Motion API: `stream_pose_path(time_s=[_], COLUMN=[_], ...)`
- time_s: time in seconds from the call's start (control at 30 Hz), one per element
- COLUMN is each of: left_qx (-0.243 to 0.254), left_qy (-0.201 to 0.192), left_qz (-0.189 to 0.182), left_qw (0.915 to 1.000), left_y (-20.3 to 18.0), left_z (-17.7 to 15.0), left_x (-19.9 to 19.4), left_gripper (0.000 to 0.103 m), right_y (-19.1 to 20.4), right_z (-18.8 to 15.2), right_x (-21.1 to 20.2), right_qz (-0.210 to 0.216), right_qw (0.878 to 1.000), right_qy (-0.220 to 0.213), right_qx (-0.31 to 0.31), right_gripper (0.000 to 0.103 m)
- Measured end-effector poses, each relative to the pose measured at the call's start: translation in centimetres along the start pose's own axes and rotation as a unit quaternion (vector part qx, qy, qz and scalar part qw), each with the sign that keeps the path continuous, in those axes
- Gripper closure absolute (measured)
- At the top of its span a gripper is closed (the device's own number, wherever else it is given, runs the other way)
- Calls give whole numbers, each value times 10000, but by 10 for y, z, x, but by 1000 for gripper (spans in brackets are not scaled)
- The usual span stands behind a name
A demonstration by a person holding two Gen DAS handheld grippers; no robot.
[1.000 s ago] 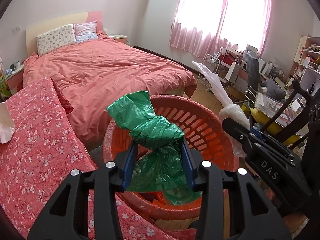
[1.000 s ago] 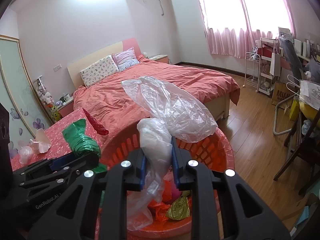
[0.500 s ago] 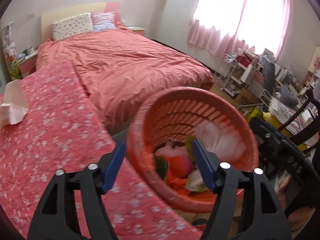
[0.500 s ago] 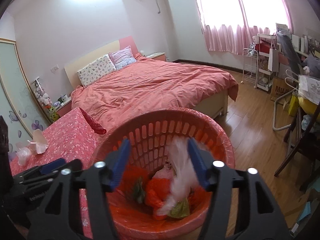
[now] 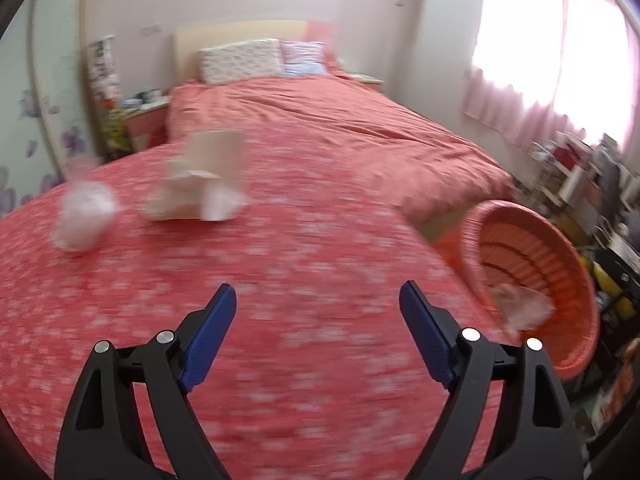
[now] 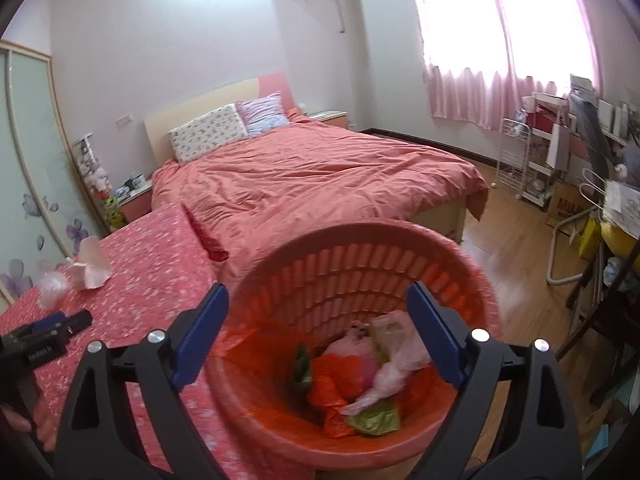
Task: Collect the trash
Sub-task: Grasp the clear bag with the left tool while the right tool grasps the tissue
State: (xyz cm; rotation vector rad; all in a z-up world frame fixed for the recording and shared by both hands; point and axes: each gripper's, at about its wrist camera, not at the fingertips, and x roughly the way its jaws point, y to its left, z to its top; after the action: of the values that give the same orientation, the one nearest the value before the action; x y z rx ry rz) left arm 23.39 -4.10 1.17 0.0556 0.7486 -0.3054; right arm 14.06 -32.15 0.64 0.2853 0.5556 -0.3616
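My left gripper (image 5: pixel 318 300) is open and empty above a red flowered tablecloth (image 5: pixel 280 280). A crumpled pink paper bag (image 5: pixel 200 184) and a crumpled clear plastic wad (image 5: pixel 82 216) lie on the cloth, far left. The orange basket (image 5: pixel 576 264) stands at the right of the table. My right gripper (image 6: pixel 318 300) is open and empty over the orange basket (image 6: pixel 360 236), which holds a clear plastic bag (image 6: pixel 394 368), orange bags and green scraps. The pink bag (image 6: pixel 92 264) and the plastic wad (image 6: pixel 54 286) show far left. The left gripper (image 6: pixel 44 334) shows at the left edge.
A bed with a pink cover (image 6: pixel 320 176) stands behind the table. A cluttered desk, a white rack (image 6: pixel 516 160) and chairs line the right wall. Wooden floor (image 6: pixel 516 240) lies between bed and desk.
Both grippers opened and dropped the green bag and the clear bag into the basket. The left gripper then swung left over the table; the view is blurred by motion.
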Motion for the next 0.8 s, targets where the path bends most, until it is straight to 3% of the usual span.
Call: stream_pose_path(time_s=[0.13,0.27,0.4,0.53,0.73,0.8], left_qx=[-290,-794,-1347,-1633,-1439,-1503], left_qy=[-169,-372,-296,-133,55,257], left_qz=[683,1363,1594,1510,1611,1539], left_qw=[9971,9868,9775,9749,9764,9763], left_y=[60,115,161,178,186,194], left_z=[7,19,38,50,58,58], left_x=[-7,-9,9,35,62,72], left_gripper=[17,12,12,12,13,24], right_y=[27,57,85,108,133,142], right_z=[0,-3,-7,-9,-13,-15], right_x=[1,4,11,20,29,31], right_qz=[103,265,404,541,707,795], right_qw=[9998,9993,9985,9971,9940,9928], right_qy=[18,63,133,249,370,411], right_qx=[-146,-261,-337,-473,-746,-794], right_gripper=[12,12,12,12,12,12])
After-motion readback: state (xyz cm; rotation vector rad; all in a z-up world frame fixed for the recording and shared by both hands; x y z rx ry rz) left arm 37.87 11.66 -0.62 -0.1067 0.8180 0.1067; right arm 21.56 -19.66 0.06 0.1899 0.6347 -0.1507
